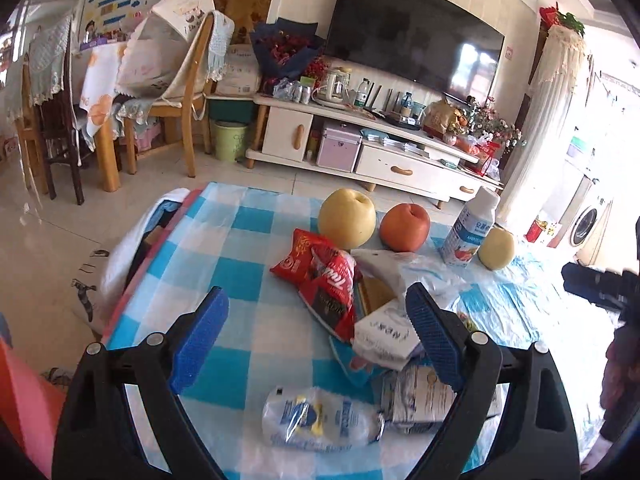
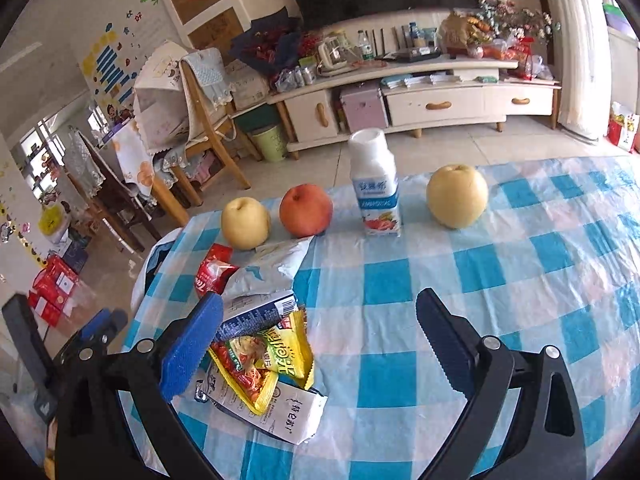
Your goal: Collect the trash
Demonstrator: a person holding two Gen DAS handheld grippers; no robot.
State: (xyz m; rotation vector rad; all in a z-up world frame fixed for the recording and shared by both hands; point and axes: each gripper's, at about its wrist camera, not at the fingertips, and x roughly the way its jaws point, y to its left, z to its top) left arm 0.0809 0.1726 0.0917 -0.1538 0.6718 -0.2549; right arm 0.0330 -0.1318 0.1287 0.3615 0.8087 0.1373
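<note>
Ahead of my tool: cream TV cabinet [image 1: 384, 160] against a pale wall, dark television [image 1: 412, 36] above. Ahead-left, wooden chairs [image 1: 180, 92] and a green bin [image 1: 228, 140] on glossy tile floor [image 1: 48, 220]. Daylight enters far right.

A blue-and-white checked cloth [image 2: 500, 280] covers the table. The snack wrapper [image 1: 320, 276] is red, the noodle packet [image 2: 276, 356] yellow, the apple [image 2: 306, 210] orange-red, the pears [image 2: 457, 195] pale yellow, the bottle [image 2: 375, 196] white with blue.

Bare cloth [image 2: 520, 280] rt of wrappers [image 2: 264, 352]
</note>
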